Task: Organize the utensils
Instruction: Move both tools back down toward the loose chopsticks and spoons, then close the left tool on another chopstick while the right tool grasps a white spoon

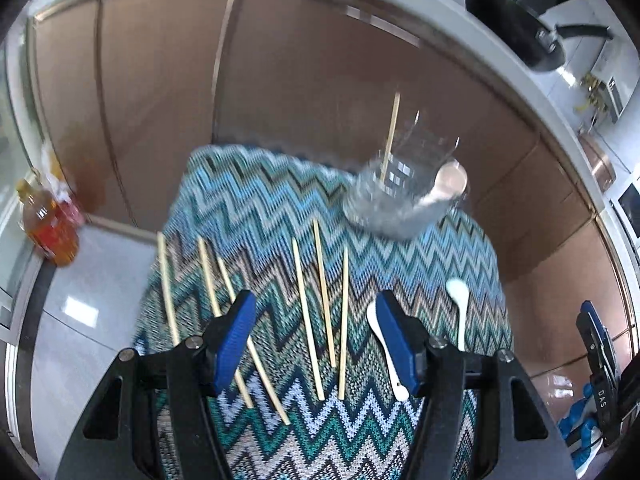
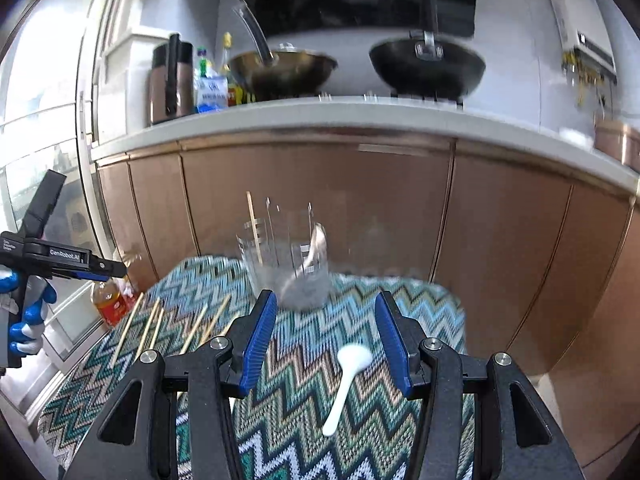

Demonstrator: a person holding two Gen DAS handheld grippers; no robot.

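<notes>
One chopstick (image 1: 391,136) is in, standing tilted in the clear glass cup (image 1: 394,200) at the far end of the tabletop, and a spoon (image 1: 444,186) leans in the cup beside it. So the job is under way, but most of it looks to be still ahead.

On the zigzag cloth (image 1: 280,200), six loose chopsticks (image 1: 322,300) lie scattered across the left and middle, some crossing each other, all well apart from the cup. Two white spoons are out as well: one white spoon (image 1: 386,354) lies partly behind the left claw's right finger, the other white spoon (image 2: 346,384) lies further right.

The left claw (image 1: 316,344) hangs over the near chopsticks, spread wide, holding nothing. The right claw (image 2: 326,344) is wide too and empty, with the second white spoon lying on the cloth between its fingers and the cup straight ahead, further off.

My read: two pieces in the cup, eight left on the cloth. The right claw seems lined up for that spoon, the left well placed for a chopstick.
</notes>
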